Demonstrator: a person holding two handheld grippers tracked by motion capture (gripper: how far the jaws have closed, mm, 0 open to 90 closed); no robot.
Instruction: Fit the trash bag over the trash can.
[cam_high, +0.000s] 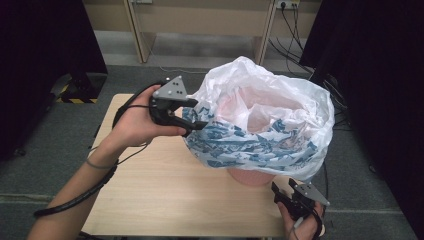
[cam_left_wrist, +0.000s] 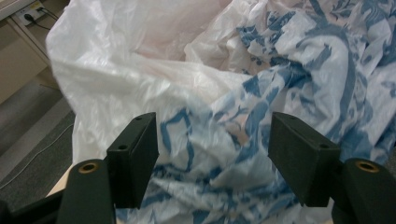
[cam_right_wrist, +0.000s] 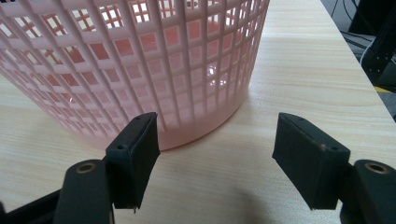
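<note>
Nearest me, the right tongs (cam_high: 295, 196) hover wide and empty by the pink basket (cam_right_wrist: 154, 70) on the surface (cam_high: 165, 190). The left tongs (cam_high: 192, 114), also wide, should pinch the plastic bag (cam_high: 260, 135) at its rim and pull it down evenly.

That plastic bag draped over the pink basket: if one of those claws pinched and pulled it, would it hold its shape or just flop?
The bag would probably flop: it is thin, crinkled film, already sagging in folds over the basket. It looks very light, so a tug would likely lift it off easily. The left gripper stands open at it; smooth film might slip between the pads.
</note>
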